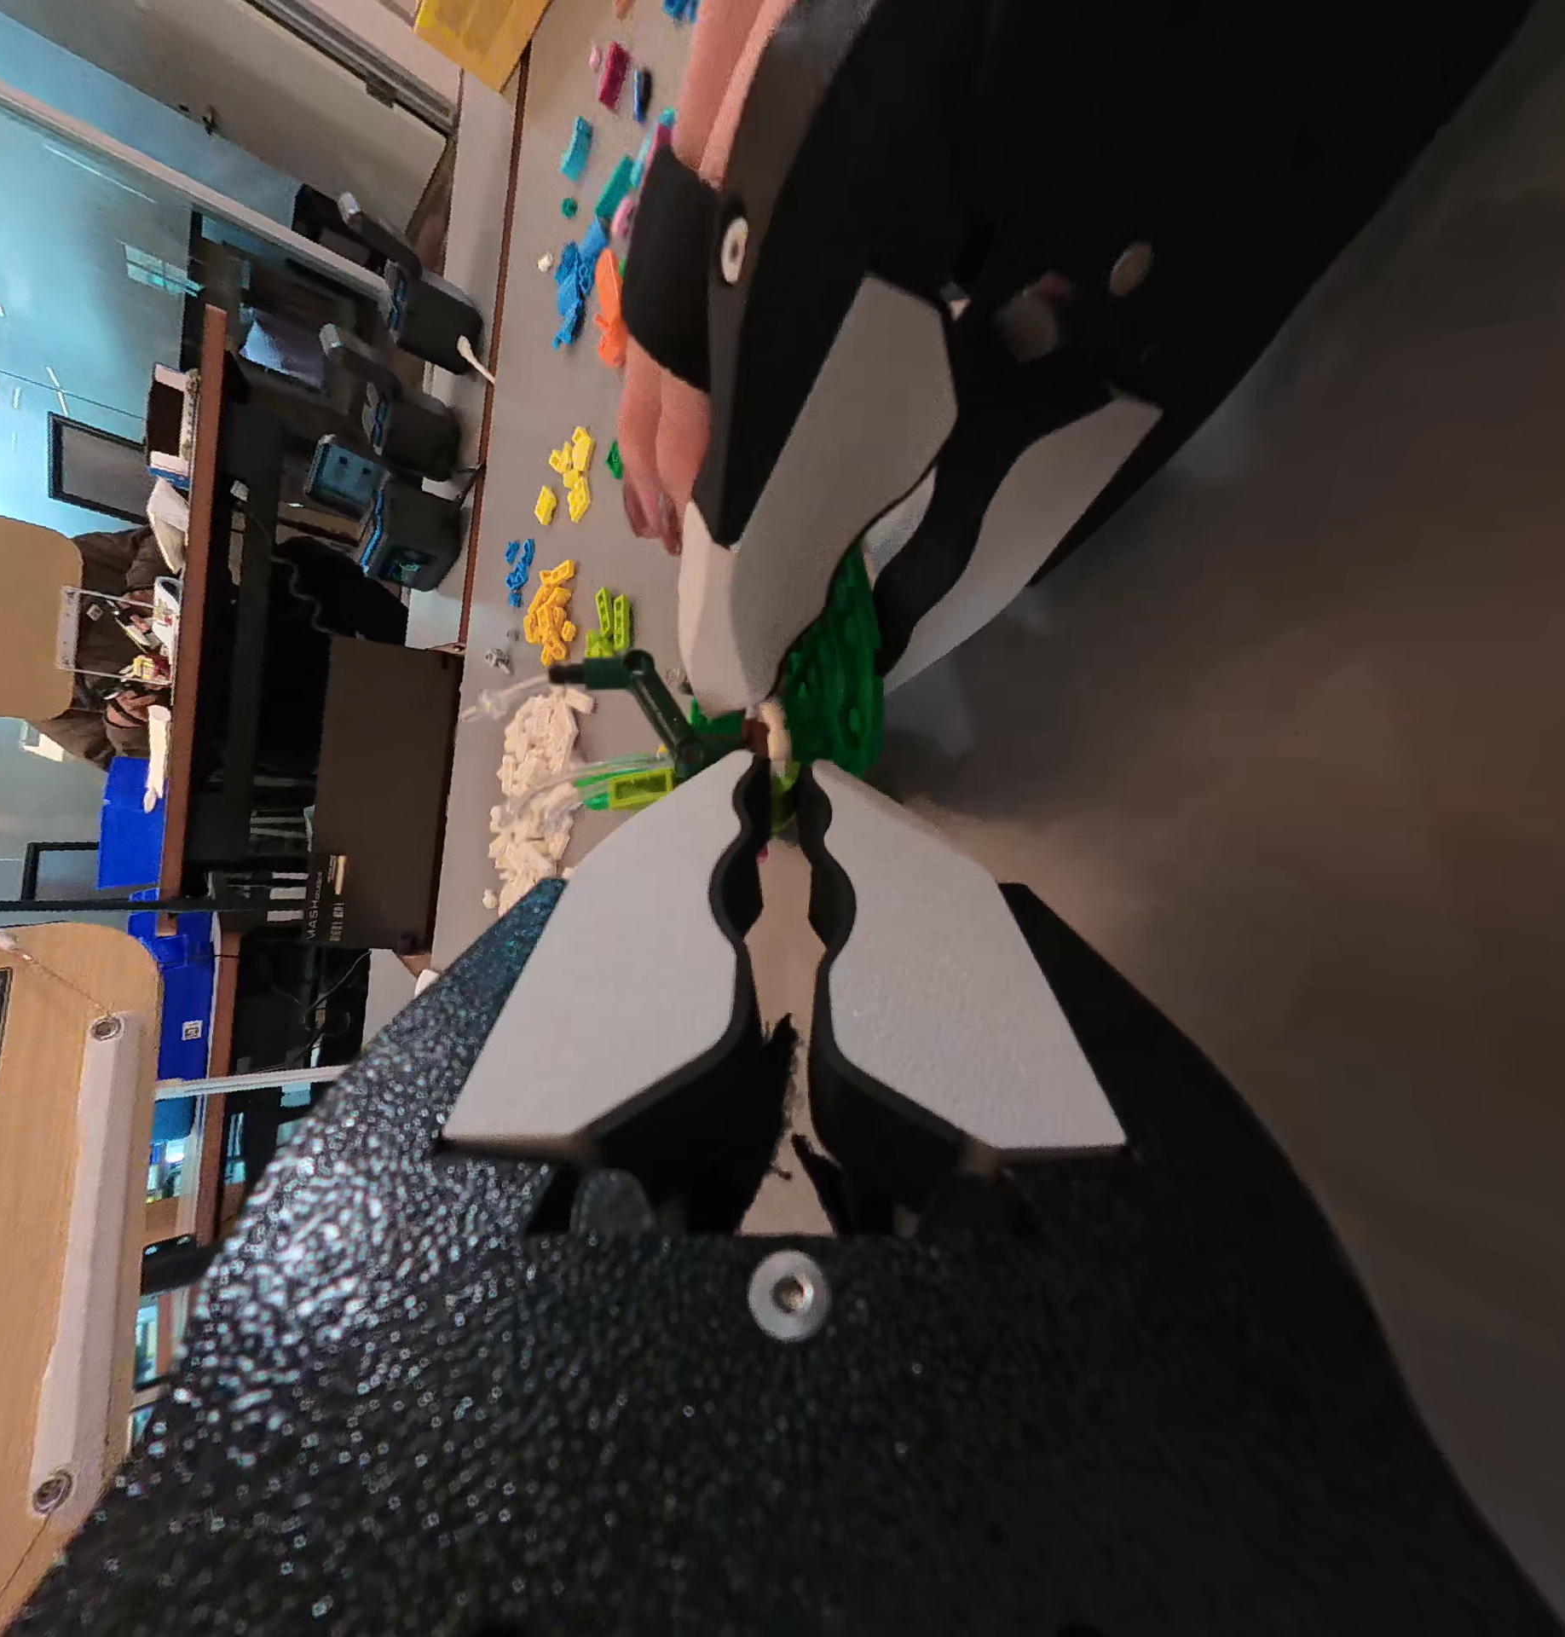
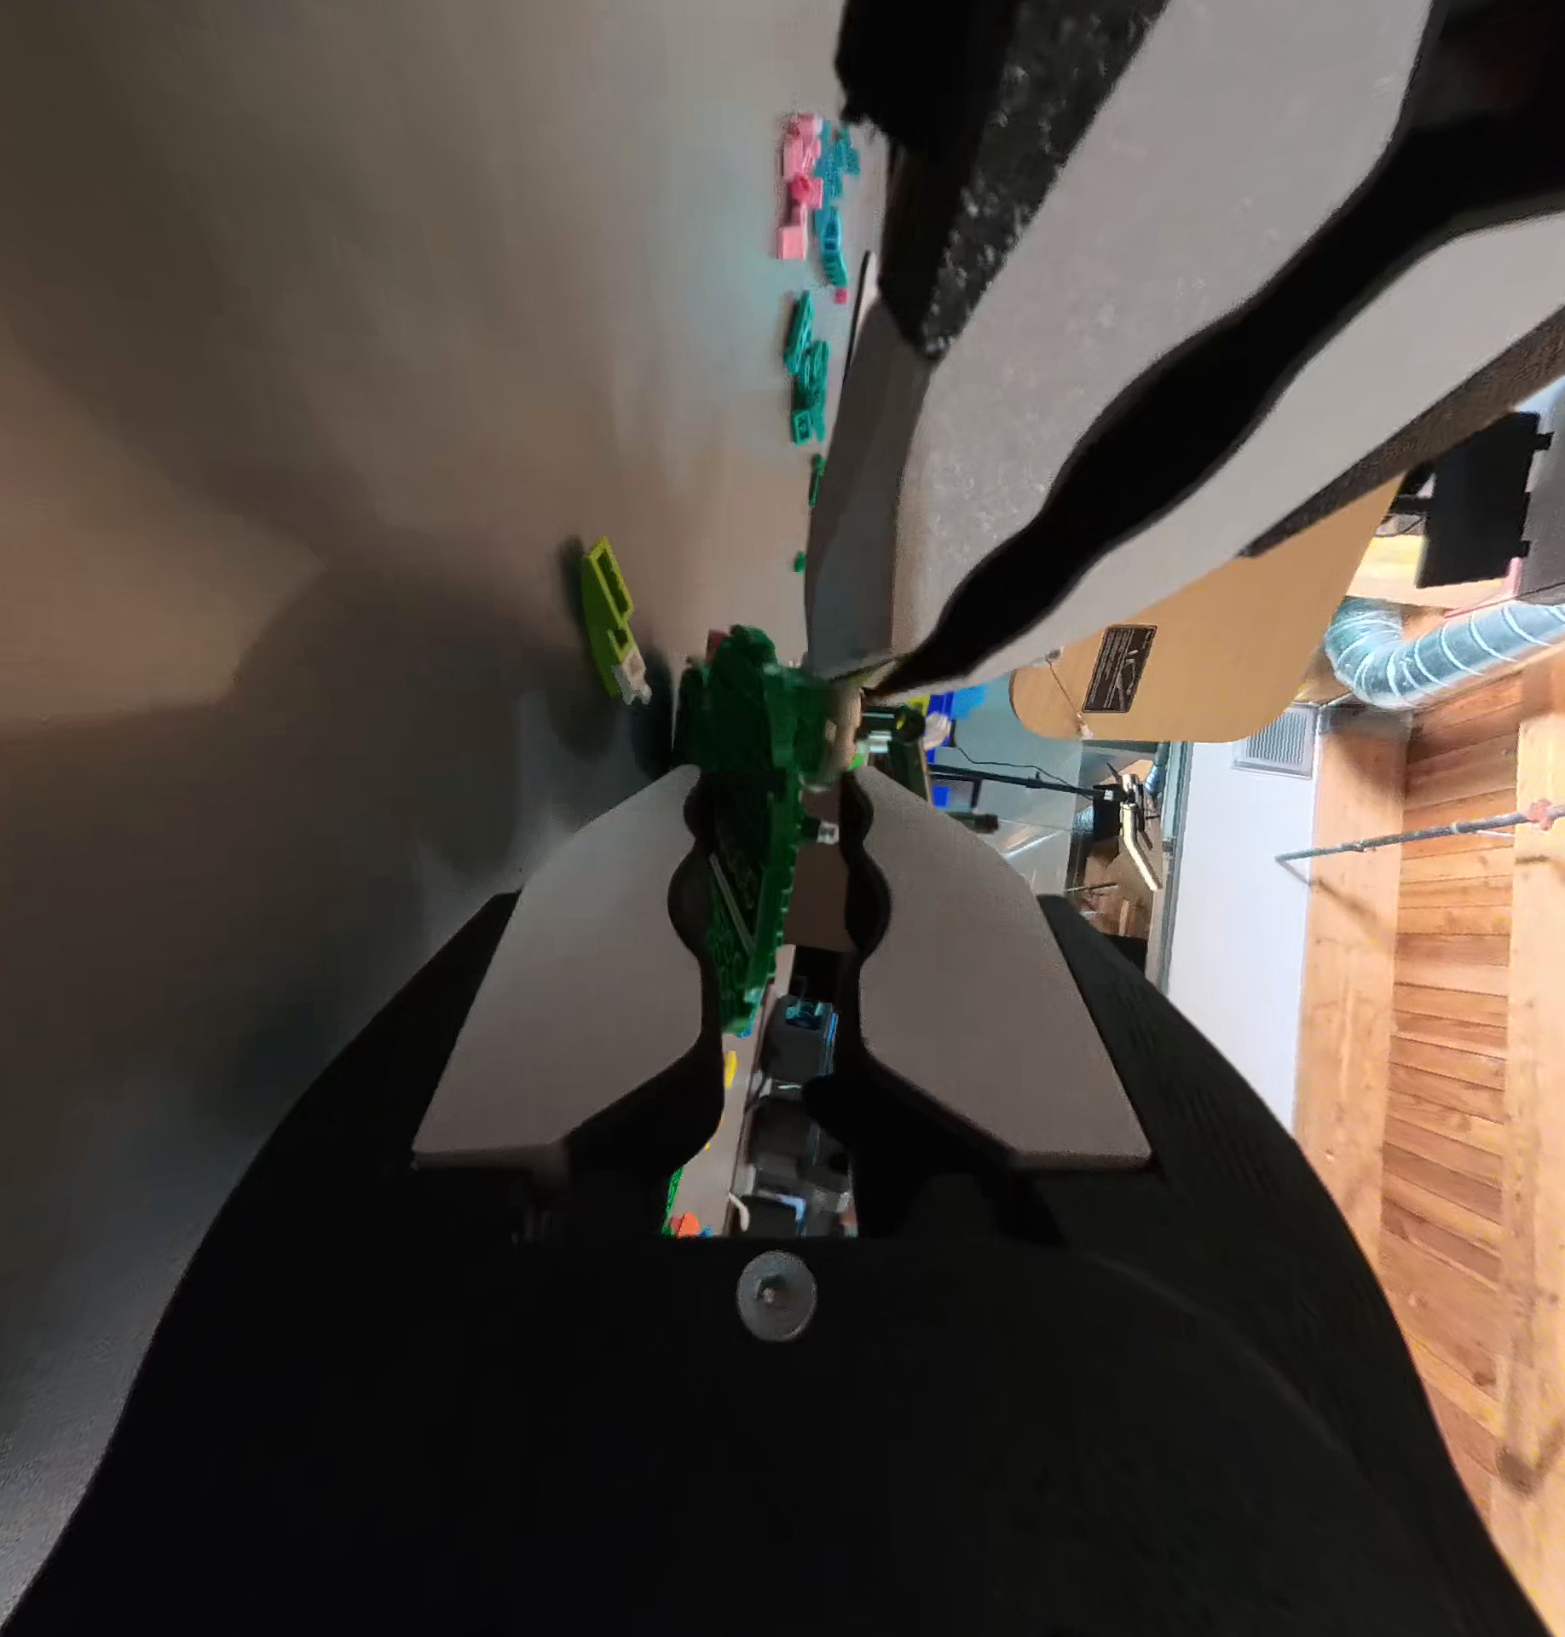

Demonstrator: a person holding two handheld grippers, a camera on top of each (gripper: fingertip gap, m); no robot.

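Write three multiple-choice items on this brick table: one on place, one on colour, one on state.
1. Where is the green studded plate?
A. between the right hand-held gripper fingers
B. on the floor
C. in a box

2. What colour is the angled arm piece by the plate?
A. orange
B. dark green
C. pink

3. How do the white bricks lie?
A. stacked in a tower
B. lined up in a row
C. in a loose heap

Key:
1 A, the right wrist view shows it between both fingers.
2 B, it is dark green.
3 C, they sprawl unstacked on the table.
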